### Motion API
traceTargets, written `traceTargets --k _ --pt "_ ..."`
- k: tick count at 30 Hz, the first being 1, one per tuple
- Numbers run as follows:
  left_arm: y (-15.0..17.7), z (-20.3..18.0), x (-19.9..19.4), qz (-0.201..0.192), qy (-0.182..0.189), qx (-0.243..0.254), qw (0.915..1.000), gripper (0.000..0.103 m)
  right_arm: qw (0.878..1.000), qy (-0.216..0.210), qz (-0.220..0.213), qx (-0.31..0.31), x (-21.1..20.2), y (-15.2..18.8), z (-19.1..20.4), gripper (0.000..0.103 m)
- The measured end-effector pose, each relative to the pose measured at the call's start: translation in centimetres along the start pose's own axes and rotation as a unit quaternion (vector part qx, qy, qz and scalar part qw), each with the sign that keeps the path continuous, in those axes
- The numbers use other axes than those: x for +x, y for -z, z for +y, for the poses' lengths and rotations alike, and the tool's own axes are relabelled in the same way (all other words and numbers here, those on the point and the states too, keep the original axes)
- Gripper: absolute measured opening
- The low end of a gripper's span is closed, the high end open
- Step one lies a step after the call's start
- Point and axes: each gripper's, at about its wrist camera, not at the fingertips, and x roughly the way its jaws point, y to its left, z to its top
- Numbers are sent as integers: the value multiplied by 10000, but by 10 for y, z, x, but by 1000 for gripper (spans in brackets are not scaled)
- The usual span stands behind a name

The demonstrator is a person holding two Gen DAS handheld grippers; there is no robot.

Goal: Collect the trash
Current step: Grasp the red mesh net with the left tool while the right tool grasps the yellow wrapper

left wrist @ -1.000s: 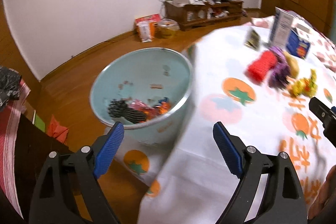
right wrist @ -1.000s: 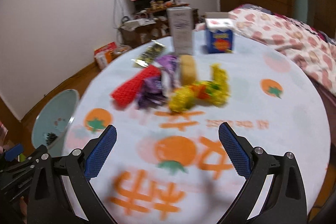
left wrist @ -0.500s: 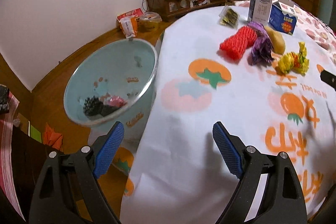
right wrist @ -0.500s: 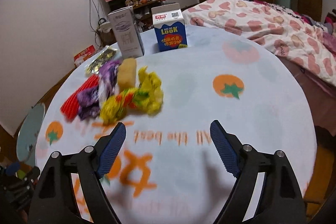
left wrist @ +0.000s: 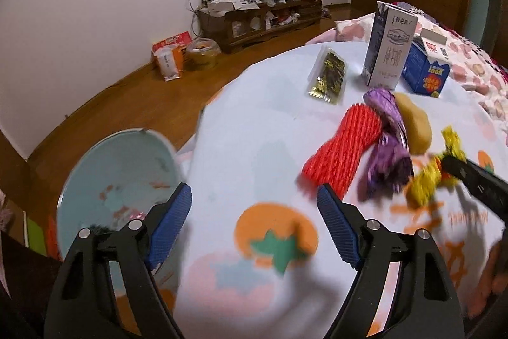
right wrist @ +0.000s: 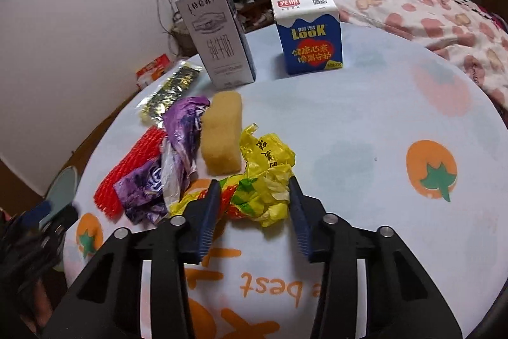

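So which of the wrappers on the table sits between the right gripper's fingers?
The crumpled yellow wrapper. The right gripper is closing around it, while the purple wrapper and red mesh sleeve lie outside to its left.

TV cabinet (left wrist: 254,18) by wall, bed (right wrist: 428,11) behind.

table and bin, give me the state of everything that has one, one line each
right gripper: jaws closing around the yellow wrapper, which lies crumpled on the table
left gripper: open, closing slightly, nothing between the jaws
grey milk carton: upright
blue LOOK carton: upright, top folded shut
purple wrapper: crumpled
red foam net: lying flat
trash bin: open, some trash at the bottom
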Motion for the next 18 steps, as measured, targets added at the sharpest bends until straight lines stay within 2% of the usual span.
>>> traceTargets --k 1,2,4,8,13,15,17,18 --pt "-2 -3 4 7 32 12 10000 79 9999 -62 -9 87 -4 0 -5 40" --pt "-6 -8 9 18 94 45 9999 79 9999 -72 -49 134 -9 0 -8 27" --pt "-12 -17 14 -9 213 109 9997 79 9995 -67 -189 235 -21 -1 -16 27" --pt "-20 -37 27 9 314 310 9990 78 9986 221 -445 195 -39 -4 -28 27" --pt "-19 -50 51 372 598 254 9972 56 9985 246 -440 235 -43 -2 -41 27" --pt "-18 -54 48 338 676 307 9967 35 9984 251 -423 271 -43 3 -43 27" --pt "-16 -55 43 284 745 315 9963 24 9984 226 -393 327 -44 6 -44 27" --pt "-16 -55 39 266 802 310 9959 22 9984 215 -394 352 -45 7 -44 27"
